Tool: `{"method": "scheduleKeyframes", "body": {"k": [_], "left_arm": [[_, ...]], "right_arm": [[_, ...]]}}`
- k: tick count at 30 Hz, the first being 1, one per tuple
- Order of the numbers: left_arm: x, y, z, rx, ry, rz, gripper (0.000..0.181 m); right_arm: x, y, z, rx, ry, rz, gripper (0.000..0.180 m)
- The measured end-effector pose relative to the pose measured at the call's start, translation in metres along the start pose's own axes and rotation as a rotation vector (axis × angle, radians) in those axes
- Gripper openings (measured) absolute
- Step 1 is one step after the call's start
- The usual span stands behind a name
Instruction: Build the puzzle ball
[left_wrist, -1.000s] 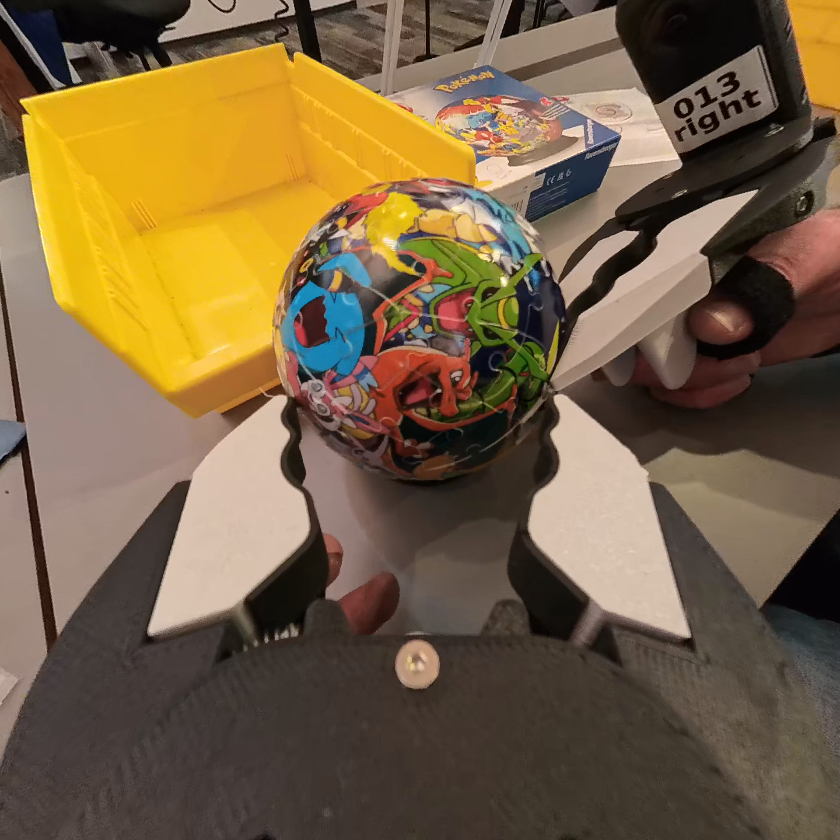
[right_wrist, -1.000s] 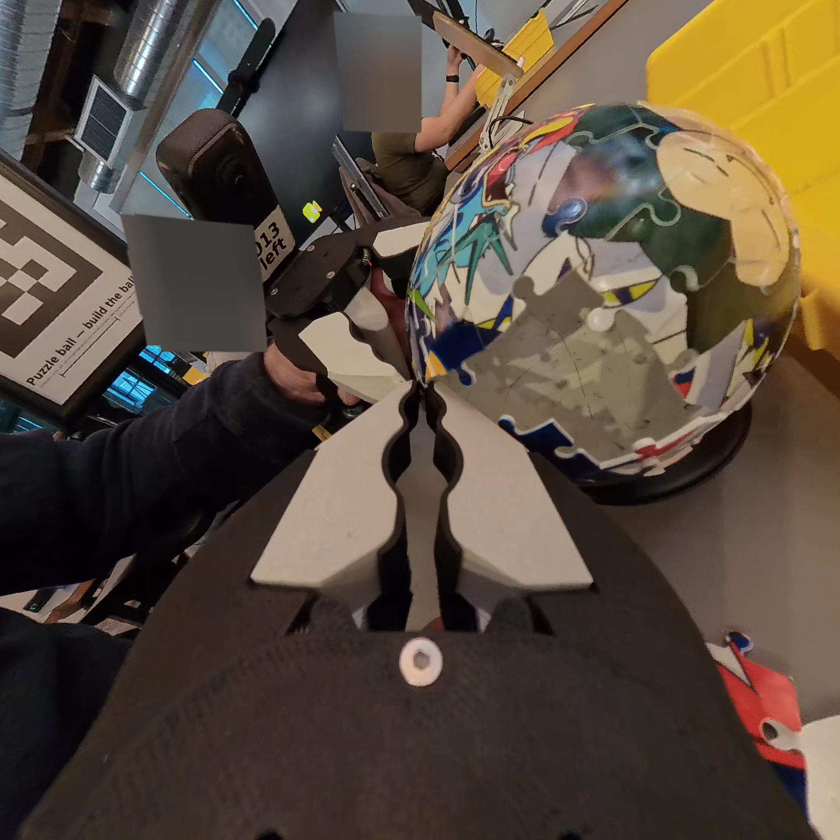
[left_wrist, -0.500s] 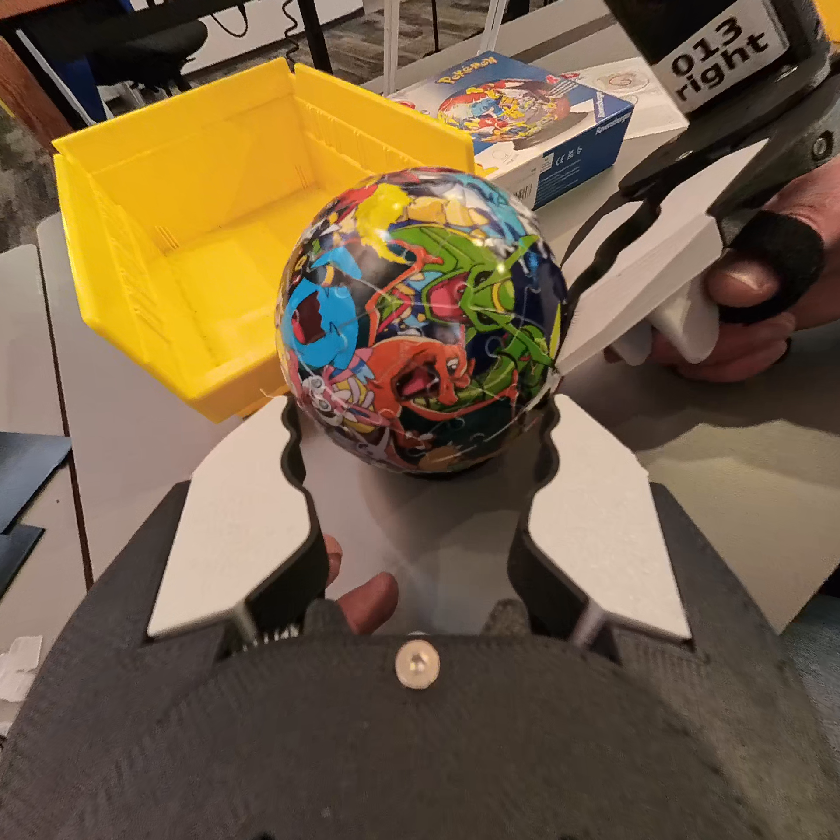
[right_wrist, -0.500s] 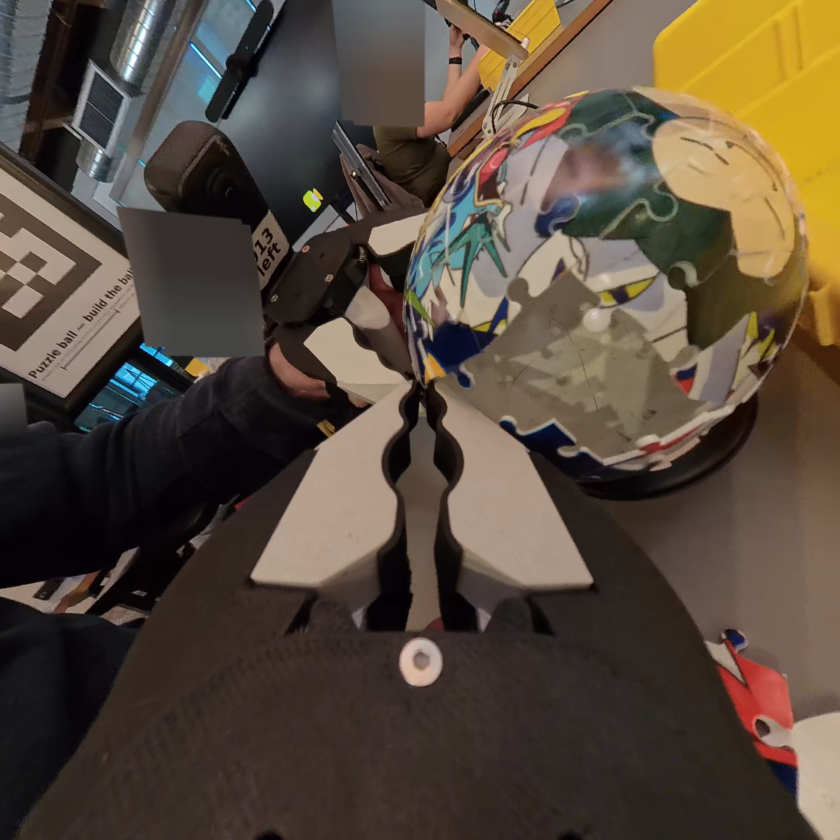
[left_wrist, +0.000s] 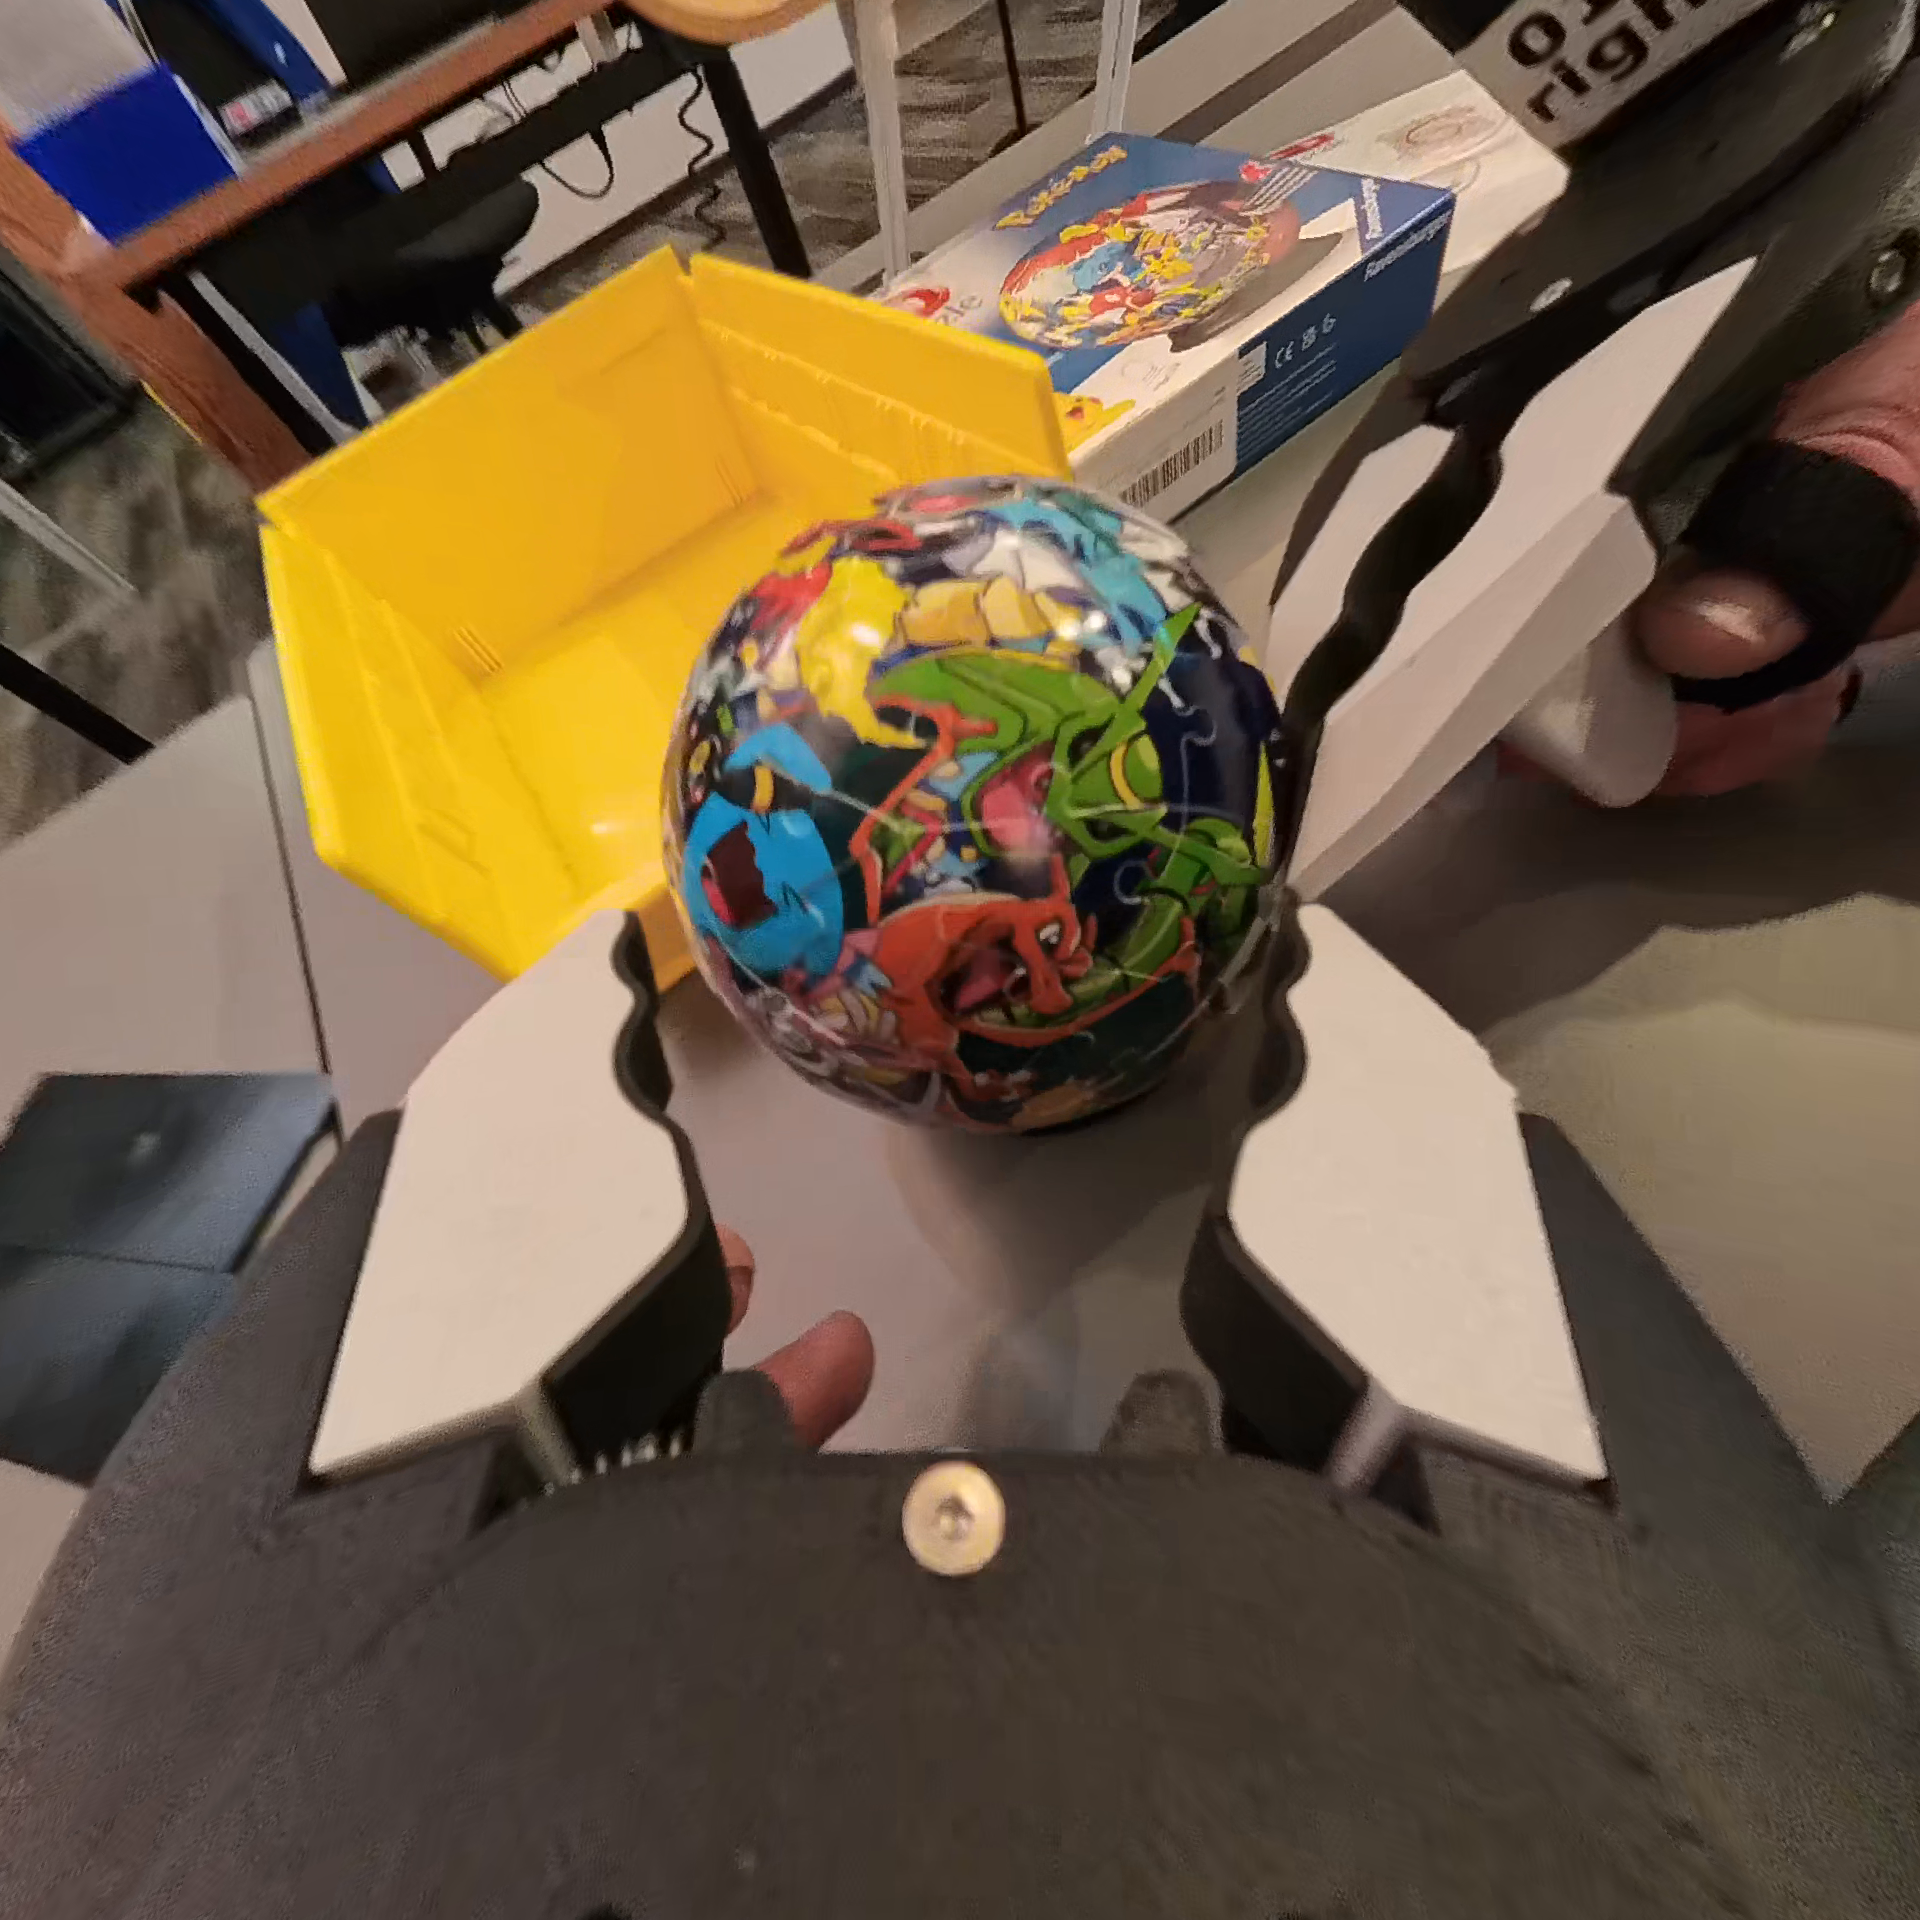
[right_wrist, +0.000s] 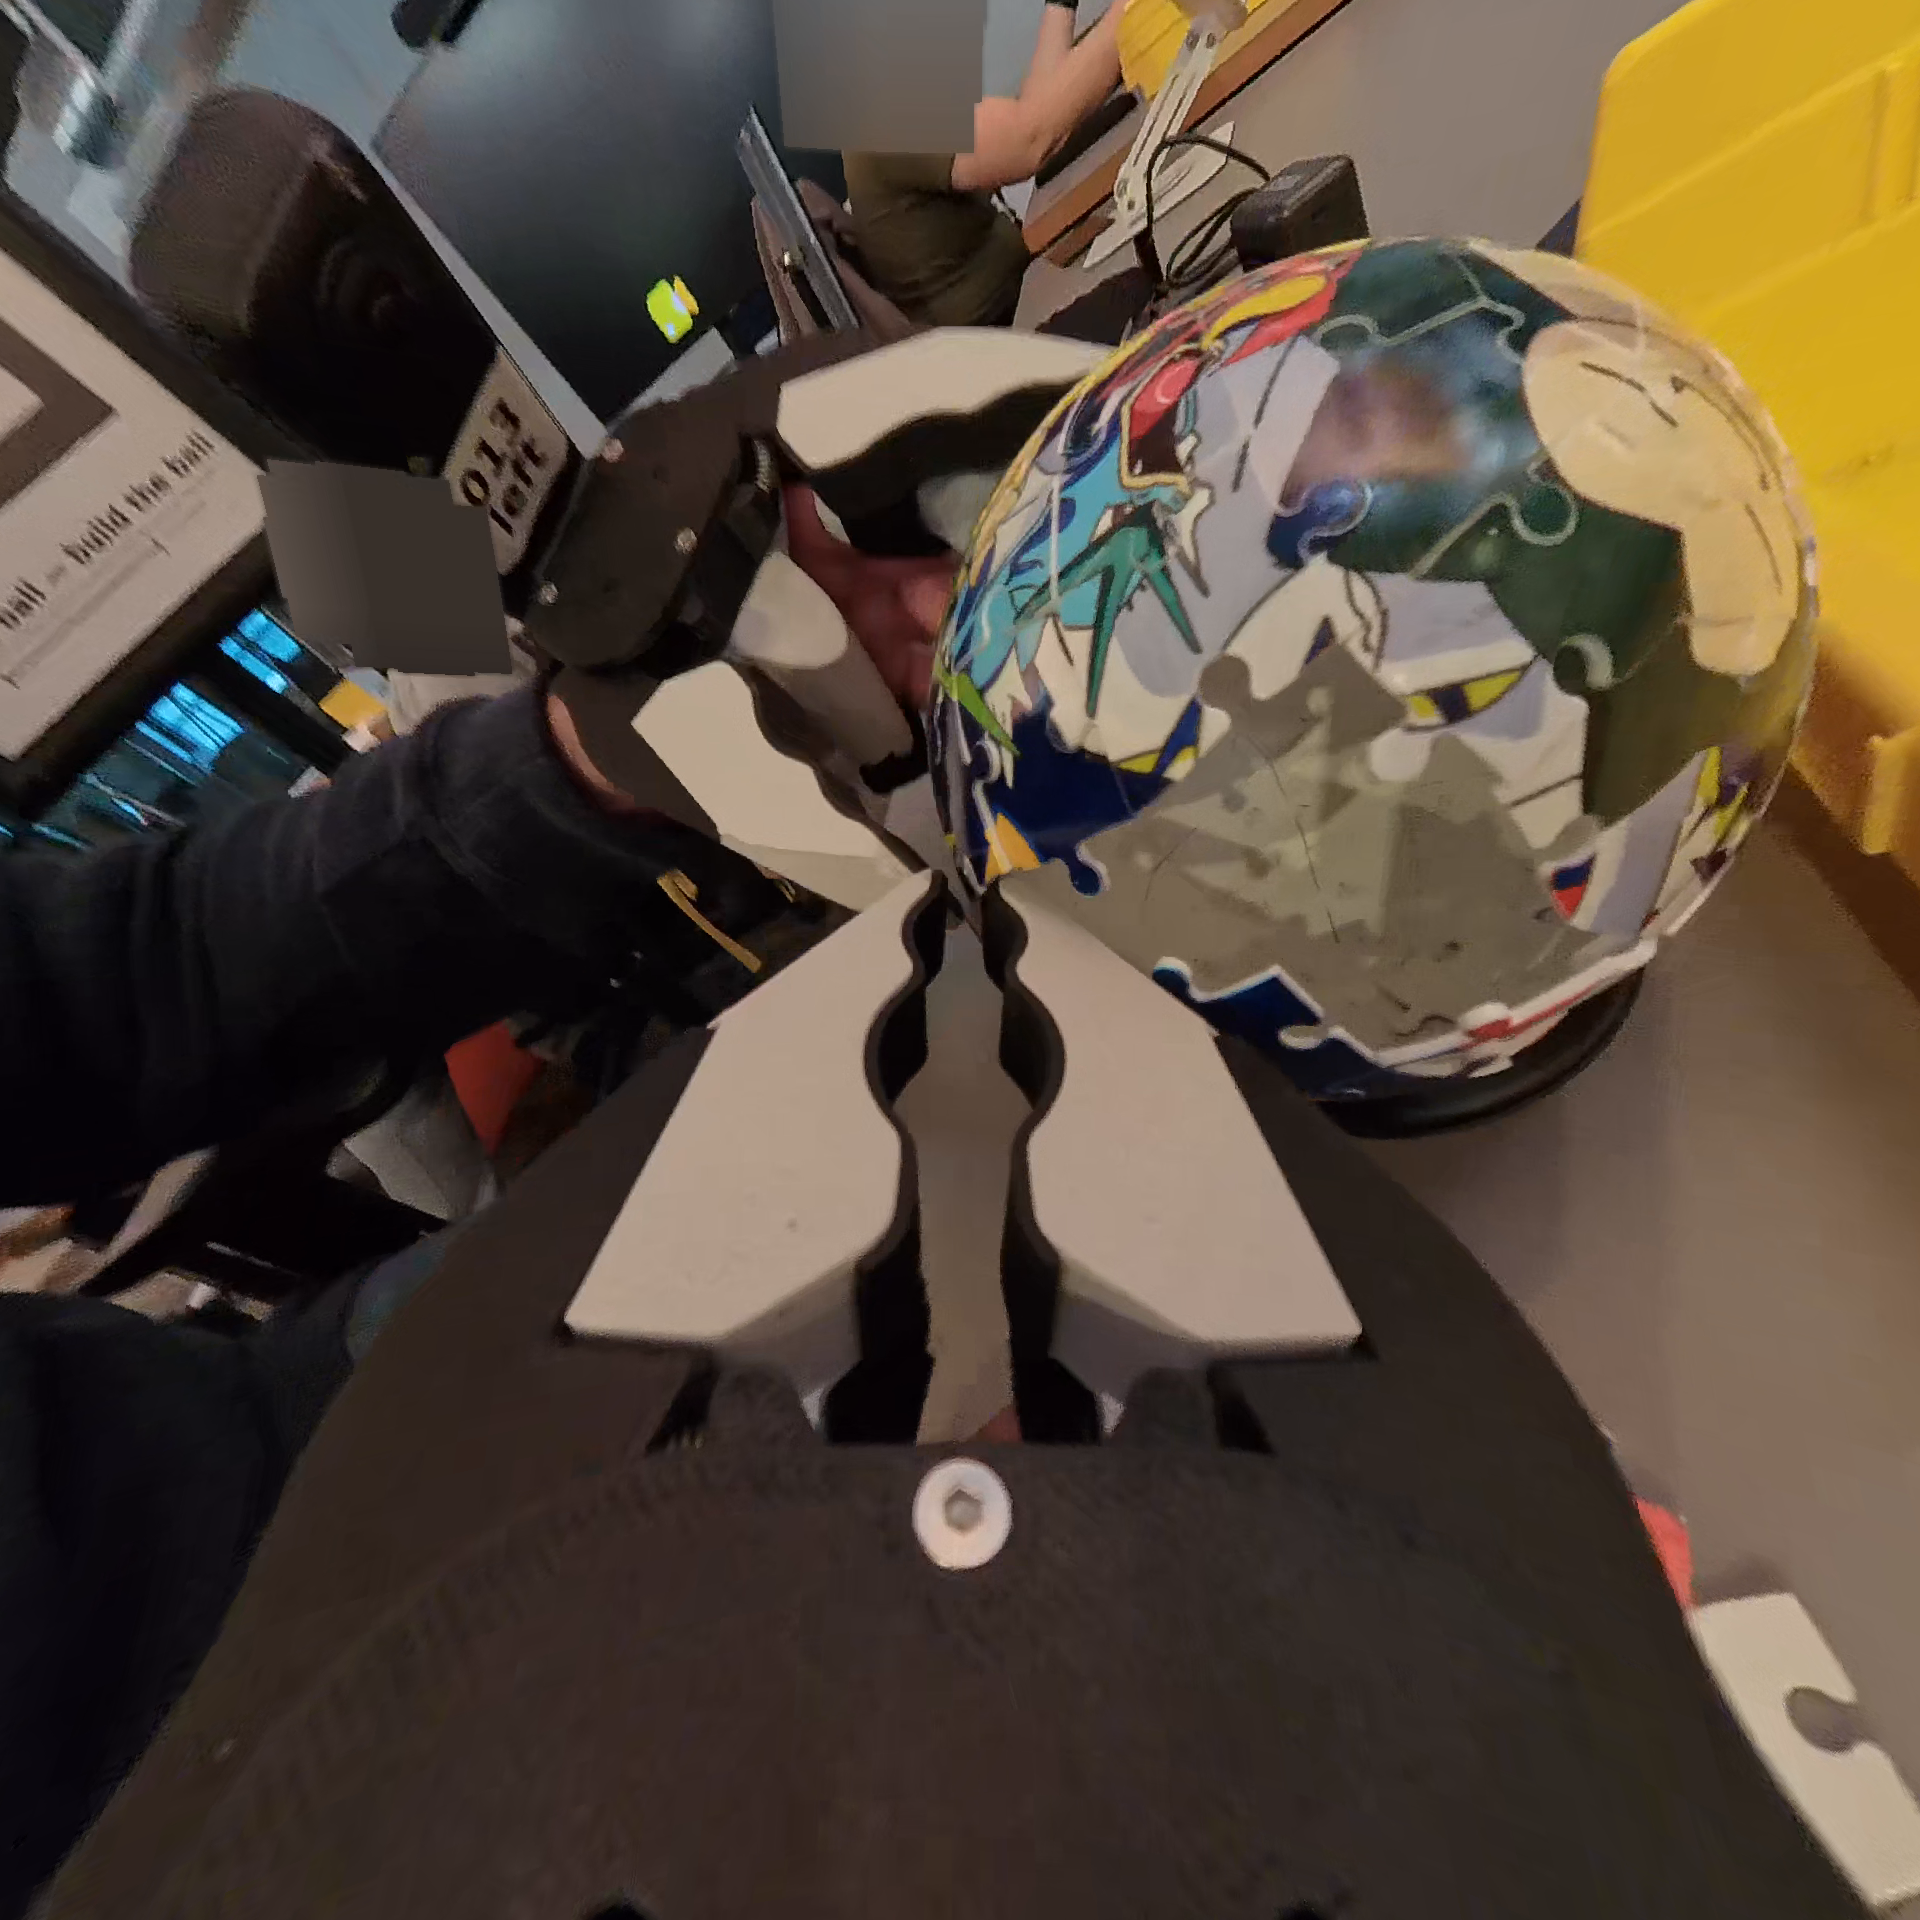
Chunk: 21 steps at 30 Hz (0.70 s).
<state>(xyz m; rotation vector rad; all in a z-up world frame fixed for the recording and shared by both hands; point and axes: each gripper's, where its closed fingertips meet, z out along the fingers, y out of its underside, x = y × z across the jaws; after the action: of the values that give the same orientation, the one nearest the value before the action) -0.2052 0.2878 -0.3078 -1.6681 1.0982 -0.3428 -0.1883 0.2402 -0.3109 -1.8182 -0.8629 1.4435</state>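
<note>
Your left gripper (left_wrist: 956, 935), black body with pale grey fingers, fills the lower half of the left wrist view with its jaws spread wide. The glossy, many-coloured spherical puzzle ball (left_wrist: 977, 800) sits at frame centre between the fingertips; the right-hand fingertip (left_wrist: 1299, 935) meets the ball's lower right edge, the left-hand one stands just clear of it.

Your right gripper (right_wrist: 964, 899) occupies the lower centre of the right wrist view, fingers drawn nearly together with only a thin slit between them, nothing held. Its tips touch the ball's lower left edge there (right_wrist: 1371, 665). In the left wrist view it enters from the upper right (left_wrist: 1299, 821).

The ball rests on a low black round stand (right_wrist: 1507, 1081) on the grey tabletop (right_wrist: 1714, 1195).

A yellow plastic bin (left_wrist: 582, 582) lies behind the ball, left of centre. A blue printed cardboard box (left_wrist: 1226, 301) lies at the upper right. Loose red and white puzzle pieces (right_wrist: 1766, 1694) show at the lower right edge of the right wrist view.
</note>
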Motion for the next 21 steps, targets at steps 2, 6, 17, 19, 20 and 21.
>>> {"method": "scheduleKeyframes", "body": {"k": [2, 6, 17, 19, 20, 21], "left_arm": [[0.000, -0.004, -0.001, -0.010, -0.019, 0.074, 0.119], [0.009, -0.007, 0.000, -0.027, 0.013, 0.232, 0.126], [0.010, -0.011, 0.016, -0.006, 0.067, 0.342, 0.116], [0.010, -0.011, 0.016, -0.010, 0.070, 0.353, 0.115], [0.010, -0.011, 0.015, -0.005, 0.071, 0.355, 0.115], [0.010, -0.011, 0.015, 0.000, 0.074, 0.359, 0.115]], "right_arm": [[-0.001, 0.001, -0.002, -0.021, -0.007, -0.020, 0.007], [0.000, 0.007, -0.006, -0.084, 0.010, -0.125, 0.011], [0.004, 0.008, -0.006, -0.137, 0.017, -0.264, 0.002], [0.003, 0.007, -0.004, -0.129, 0.007, -0.256, 0.002], [0.003, 0.007, -0.004, -0.127, 0.002, -0.251, 0.002], [0.003, 0.007, -0.004, -0.127, 0.000, -0.248, 0.003]]}}
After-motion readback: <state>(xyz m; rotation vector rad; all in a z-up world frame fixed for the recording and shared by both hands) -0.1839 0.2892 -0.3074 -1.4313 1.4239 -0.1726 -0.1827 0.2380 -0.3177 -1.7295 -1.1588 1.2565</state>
